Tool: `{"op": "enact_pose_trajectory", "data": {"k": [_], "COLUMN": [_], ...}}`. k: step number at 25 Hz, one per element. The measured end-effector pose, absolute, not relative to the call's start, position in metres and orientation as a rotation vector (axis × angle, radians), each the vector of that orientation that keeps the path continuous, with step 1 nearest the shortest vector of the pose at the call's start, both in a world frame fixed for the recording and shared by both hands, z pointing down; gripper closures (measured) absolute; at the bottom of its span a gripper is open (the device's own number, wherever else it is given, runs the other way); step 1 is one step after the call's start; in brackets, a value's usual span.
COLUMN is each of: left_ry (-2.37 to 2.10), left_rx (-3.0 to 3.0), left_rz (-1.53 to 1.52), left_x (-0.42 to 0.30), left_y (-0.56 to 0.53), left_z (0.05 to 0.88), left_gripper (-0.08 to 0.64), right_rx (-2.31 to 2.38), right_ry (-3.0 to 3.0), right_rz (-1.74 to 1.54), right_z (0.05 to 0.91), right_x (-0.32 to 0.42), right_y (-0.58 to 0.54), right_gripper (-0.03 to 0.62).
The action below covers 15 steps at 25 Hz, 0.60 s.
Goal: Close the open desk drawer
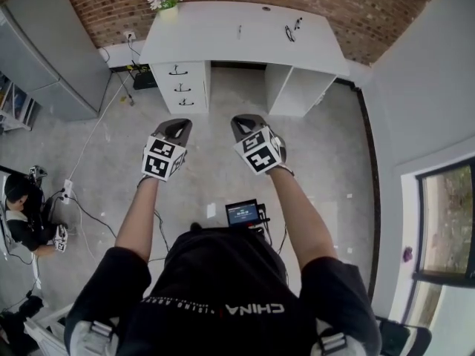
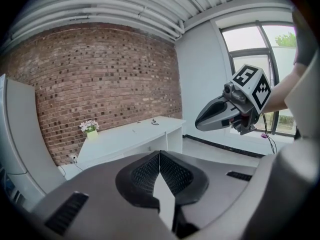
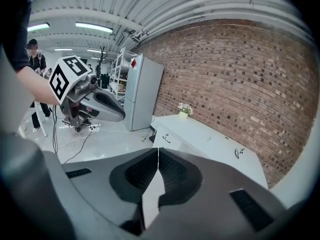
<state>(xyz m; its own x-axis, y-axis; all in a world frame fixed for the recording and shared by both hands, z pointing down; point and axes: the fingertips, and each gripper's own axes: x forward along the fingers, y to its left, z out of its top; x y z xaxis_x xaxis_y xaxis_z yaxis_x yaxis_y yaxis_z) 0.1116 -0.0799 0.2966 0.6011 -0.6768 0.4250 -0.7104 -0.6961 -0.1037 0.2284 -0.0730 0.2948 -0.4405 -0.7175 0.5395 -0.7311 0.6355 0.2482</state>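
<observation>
You stand on the open floor with the bench at your 12 o'clock, well apart from both tools. You hold the left gripper and the right gripper side by side at arm's length, tips aimed at 12 o'clock. That looks like a carrying or ready pose rather than contact with anything.

In the left gripper view the fingers meet at the tip with nothing between them. The right gripper view shows the same: the fingers are pressed together and empty. Closed tips make a blunt nose, which I judge would suit pushing on a flat front better than spread ones.

The drawers sit in the bench's left pedestal, at about 11 o'clock from you. They are three white fronts stacked one over another, each with a dark curved handle. From here all three fronts seem to lie in one plane, and none clearly juts towards you. They are small in the head view, though, so a narrow gap would not show. The scene fits a drawer already pushed home as well as one standing only slightly out.

A flower pot stands on the bench's far left corner, and a small dark item lies towards its right end. Both are clear of the pedestal.
</observation>
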Motion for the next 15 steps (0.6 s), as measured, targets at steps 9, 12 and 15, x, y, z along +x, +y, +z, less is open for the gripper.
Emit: {"op": "enact_pose_trajectory", "data": {"k": [9, 12, 15], "left_ry": [-1.247, -1.269, -1.277], "left_rx": [2.717, 2.716, 2.712], "left_rz": [0.666, 0.685, 0.698], "left_x": [0.126, 0.119, 0.113], "left_y": [-0.087, -0.087, -0.087], "left_z": [0.289, 0.287, 0.289], "left_gripper": [0.548, 0.548, 0.548], "right_rx": [1.096, 1.086, 1.063], "right_ry": [-2.315, -2.335, -2.341], "right_rz": [0.011, 0.007, -0.001], "right_z": [0.288, 0.287, 0.29], "right_x": [0.233, 0.226, 0.22], "right_y": [-0.087, -0.086, -0.085], "right_gripper": [0.575, 0.575, 0.575]}}
